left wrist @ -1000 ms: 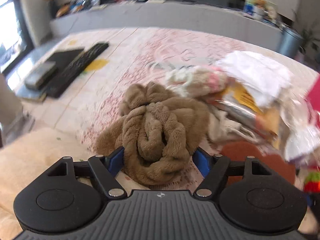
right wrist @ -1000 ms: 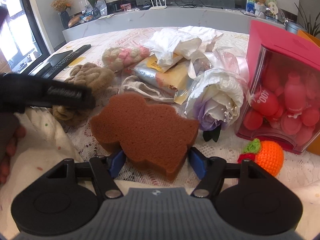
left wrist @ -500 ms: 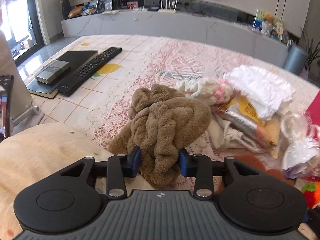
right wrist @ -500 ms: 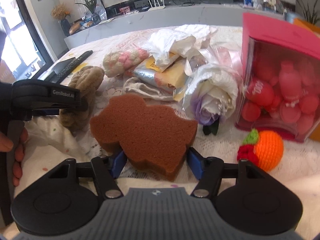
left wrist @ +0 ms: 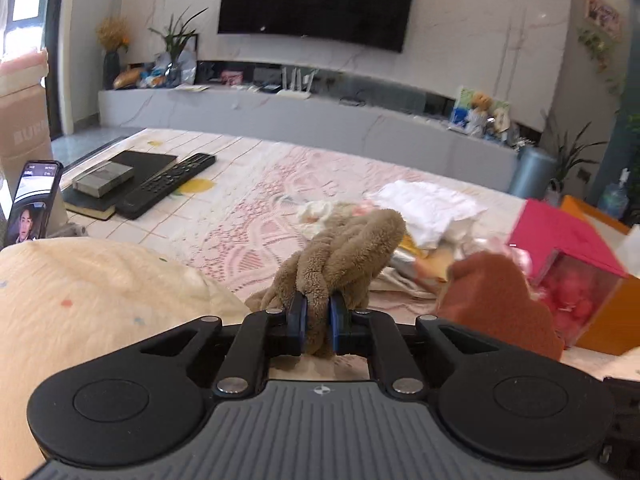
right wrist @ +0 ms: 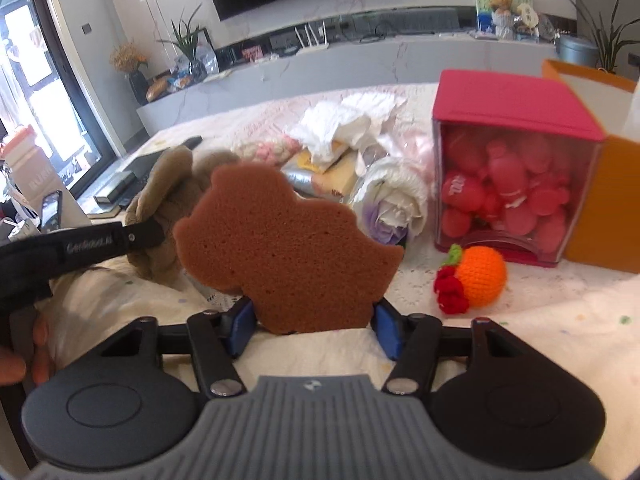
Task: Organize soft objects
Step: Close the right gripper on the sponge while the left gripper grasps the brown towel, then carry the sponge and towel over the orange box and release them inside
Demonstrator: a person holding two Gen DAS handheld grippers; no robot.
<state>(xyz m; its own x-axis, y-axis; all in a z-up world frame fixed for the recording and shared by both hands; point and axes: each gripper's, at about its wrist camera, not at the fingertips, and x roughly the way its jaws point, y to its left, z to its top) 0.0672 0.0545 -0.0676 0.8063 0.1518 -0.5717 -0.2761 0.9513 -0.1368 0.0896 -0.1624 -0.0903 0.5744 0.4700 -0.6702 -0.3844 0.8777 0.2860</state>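
Left gripper (left wrist: 318,322) just closing, pinching brown towel (left wrist: 344,248) at frame centre; right gripper (right wrist: 310,326) just closing, clamping sponge (right wrist: 280,256) — pink box (right wrist: 516,160), orange ball (right wrist: 480,276) at right, remote (left wrist: 166,190) upper left.

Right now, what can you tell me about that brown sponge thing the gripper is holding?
The brown sponge is a flat, porous foam slab with a bumpy outline like an animal cutout. It stands upright, lifted off the lace cloth, its lower end squeezed between the blue pads of the right gripper, whose jaws have just been closing. The pads alone seem to touch it.
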